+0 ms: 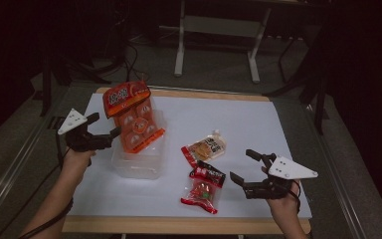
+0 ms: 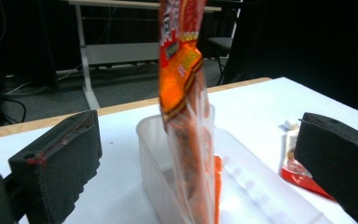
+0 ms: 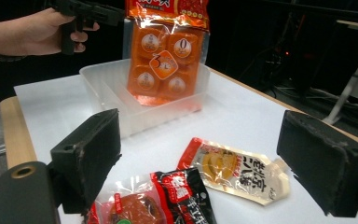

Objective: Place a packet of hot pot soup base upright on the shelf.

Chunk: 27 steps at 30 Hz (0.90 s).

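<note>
- The table [image 1: 258, 124], covered in white, carries everything, and my two hands come in from its near edge.
- The clear plastic tub [image 1: 144, 167] sits left of centre; I judge the job to be packing the snacks into it.
- The orange jelly-cup pack [image 1: 133, 117] stands on end in the tub, its lower edge inside the walls and its top leaning up and out toward the far left. My left gripper view has it edge-on, right in front of me.
- My left gripper [image 1: 102, 127] hovers just beside that pack with its jaws spread wide; nothing is between the pads, so the pack is released.
- My right gripper [image 1: 246, 167] waits near the front right, jaws equally parted and empty.
- The red snack packet [image 1: 204, 189] lies flat just left of my right gripper, and the yellow sauce pouch [image 1: 206, 148] lies just beyond it, the two touching or nearly so.
- Judgement: the first item is dropped off. The next move calls for my right jaws to go down on the red snack packet, pinch an edge since it lies flat, then lift it over the tub wall.
</note>
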Available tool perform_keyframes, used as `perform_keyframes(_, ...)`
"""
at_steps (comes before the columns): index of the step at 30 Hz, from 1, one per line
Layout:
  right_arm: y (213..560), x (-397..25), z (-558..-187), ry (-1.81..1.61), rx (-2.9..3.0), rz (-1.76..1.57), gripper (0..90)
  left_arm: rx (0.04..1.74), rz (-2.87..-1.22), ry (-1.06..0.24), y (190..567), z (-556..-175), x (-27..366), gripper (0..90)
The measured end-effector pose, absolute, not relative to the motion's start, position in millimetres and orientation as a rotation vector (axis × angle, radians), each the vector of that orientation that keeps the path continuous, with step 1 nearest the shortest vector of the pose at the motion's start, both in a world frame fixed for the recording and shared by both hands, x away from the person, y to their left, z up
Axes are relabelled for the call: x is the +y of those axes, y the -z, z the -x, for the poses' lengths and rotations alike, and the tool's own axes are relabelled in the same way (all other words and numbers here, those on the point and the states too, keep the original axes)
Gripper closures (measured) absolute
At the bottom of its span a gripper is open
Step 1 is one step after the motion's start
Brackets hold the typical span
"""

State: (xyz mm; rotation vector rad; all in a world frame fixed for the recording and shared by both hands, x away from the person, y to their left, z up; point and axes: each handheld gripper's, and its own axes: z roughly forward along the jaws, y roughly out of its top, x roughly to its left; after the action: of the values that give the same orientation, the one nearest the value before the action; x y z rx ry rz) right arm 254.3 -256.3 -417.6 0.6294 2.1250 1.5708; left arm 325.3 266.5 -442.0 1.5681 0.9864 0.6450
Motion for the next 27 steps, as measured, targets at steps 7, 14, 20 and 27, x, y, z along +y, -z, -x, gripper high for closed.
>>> perform_keyframes(7,419,-257,-254,-1.559,2.128,-0.623,11.9,0.953,-1.543,-0.662,435,-292,262,1.2)
perform_keyframes(14,423,-254,-254,-1.517,2.157,-0.66,11.8,0.846,-1.577,-0.556,435,-264,238,1.2)
perform_keyframes(20,424,-252,-255,-1.559,2.185,-0.691,10.8,0.734,-1.625,-0.493,436,-248,215,1.3)
perform_keyframes(27,429,-248,-258,-1.549,2.182,-0.744,10.8,0.641,-1.665,-0.498,445,-236,192,1.4)
